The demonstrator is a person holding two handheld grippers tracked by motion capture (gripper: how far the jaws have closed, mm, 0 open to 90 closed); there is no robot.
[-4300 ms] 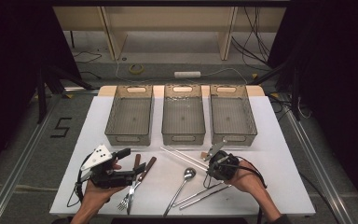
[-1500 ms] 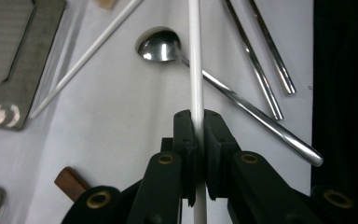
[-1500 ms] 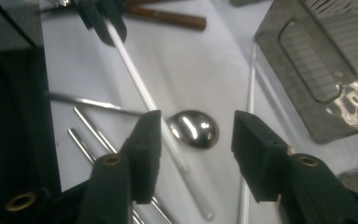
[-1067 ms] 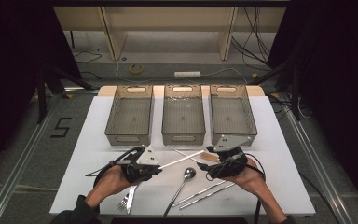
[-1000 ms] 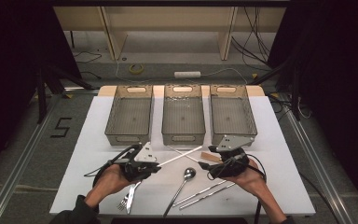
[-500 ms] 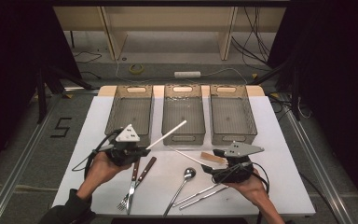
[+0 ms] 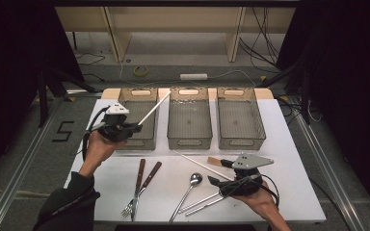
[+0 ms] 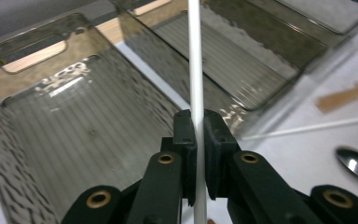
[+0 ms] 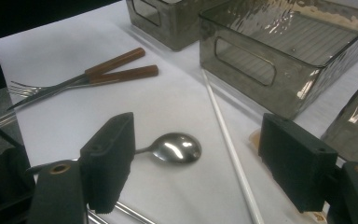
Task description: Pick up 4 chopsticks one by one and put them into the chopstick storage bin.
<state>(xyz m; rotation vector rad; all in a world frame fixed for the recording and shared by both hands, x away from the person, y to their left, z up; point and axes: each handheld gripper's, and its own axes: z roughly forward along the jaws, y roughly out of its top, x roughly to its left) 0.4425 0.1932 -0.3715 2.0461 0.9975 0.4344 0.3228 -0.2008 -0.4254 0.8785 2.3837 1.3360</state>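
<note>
While the left tool (image 7: 137, 127) sits at the left-centre of the high view, over the front rim of the leftmost bin (image 7: 134, 140), it is clenched on a white chopstick (image 7: 154, 108). That stick slants up and to the right from the jaws, its far end above the bin's right wall near the top of the tabletop (image 7: 289, 144). From the left gripper view the chopstick (image 8: 195, 70) runs straight up the middle of the frame, pinched between the two black pads, with the ribbed floor of the bin (image 8: 84, 140) beneath it.

Lower right in the high view, the right tool (image 7: 214, 182) rests low by the tabletop with its jaws spread and nothing between them. A second white chopstick (image 7: 202, 166) lies flat just left of it, slanting from the middle bin (image 7: 189, 143) toward that tool. In the right gripper view this stick (image 9: 228, 149) passes between the parted pads, with a spoon (image 9: 175, 148) lying to its left at mid-frame.

Two forks (image 7: 139, 185) with brown handles lie at lower centre-left of the high view, touching near their necks. A flat wooden piece (image 7: 217, 161) lies just above the right tool.
</note>
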